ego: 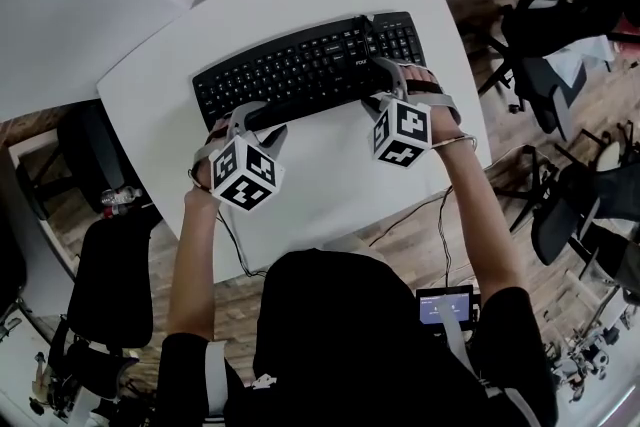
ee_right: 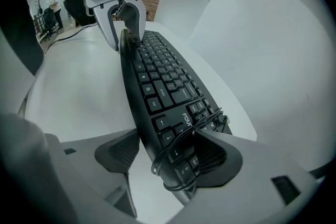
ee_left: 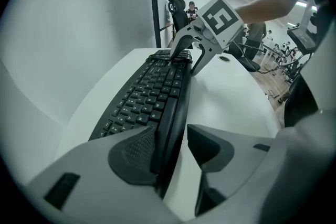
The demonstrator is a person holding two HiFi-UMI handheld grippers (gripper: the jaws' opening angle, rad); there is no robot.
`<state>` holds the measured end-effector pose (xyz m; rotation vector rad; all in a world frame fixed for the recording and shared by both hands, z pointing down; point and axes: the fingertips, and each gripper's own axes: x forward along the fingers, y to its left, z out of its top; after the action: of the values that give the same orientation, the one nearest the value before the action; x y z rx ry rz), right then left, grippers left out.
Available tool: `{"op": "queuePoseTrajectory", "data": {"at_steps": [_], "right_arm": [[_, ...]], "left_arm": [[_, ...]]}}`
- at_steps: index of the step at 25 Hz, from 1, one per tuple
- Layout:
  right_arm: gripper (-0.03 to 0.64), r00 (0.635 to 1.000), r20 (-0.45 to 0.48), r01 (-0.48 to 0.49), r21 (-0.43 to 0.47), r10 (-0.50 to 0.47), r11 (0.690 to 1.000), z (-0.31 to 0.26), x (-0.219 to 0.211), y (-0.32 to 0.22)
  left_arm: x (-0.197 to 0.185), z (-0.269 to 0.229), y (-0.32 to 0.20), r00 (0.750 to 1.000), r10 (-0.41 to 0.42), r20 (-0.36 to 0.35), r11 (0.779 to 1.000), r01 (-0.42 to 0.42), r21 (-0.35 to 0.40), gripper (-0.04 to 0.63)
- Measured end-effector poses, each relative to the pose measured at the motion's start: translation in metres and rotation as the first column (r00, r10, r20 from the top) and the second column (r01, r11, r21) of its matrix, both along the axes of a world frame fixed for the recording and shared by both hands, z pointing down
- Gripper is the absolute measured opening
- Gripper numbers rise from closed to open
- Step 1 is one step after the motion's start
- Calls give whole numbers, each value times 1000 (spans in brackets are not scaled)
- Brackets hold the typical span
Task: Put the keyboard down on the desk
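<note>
Keyboard end lies partly hidden behind fingers of right gripper.

In the head view, the near edge of the keyboard is covered in two places by the left gripper and the right gripper. The near rim of the desk is hidden by the person's head. In the right gripper view, the keyboard's brand lettering is cut short by a coiled cable. The display of the small screen is too small to be read.
</note>
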<state>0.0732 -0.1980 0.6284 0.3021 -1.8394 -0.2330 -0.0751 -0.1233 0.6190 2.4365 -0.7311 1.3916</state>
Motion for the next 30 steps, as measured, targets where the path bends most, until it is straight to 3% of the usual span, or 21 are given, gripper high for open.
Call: {"op": "queuePoseTrajectory", "data": {"at_steps": [7, 18, 22, 27, 30], "right_arm": [[313, 998, -1, -64, -104, 64, 993, 4, 3, -4], [311, 993, 30, -109, -119, 113, 987, -4, 6, -5], [311, 986, 68, -146, -119, 154, 982, -18, 8, -7], [310, 961, 153, -207, -151, 230, 967, -43, 9, -3], [310, 921, 240, -262, -199, 306, 944, -60, 5, 5]], "left_arm": [[4, 10, -1, 1000, 12, 7, 1000, -12, -26, 206], [5, 8, -1, 1000, 1, -5, 999, -1, -34, 206], [6, -3, 1, 998, -30, -55, 997, 26, -70, 204], [11, -33, -4, 993, -61, -96, 998, 60, -13, 181], [15, -54, -6, 989, -82, -124, 995, 88, 48, 128]]}}
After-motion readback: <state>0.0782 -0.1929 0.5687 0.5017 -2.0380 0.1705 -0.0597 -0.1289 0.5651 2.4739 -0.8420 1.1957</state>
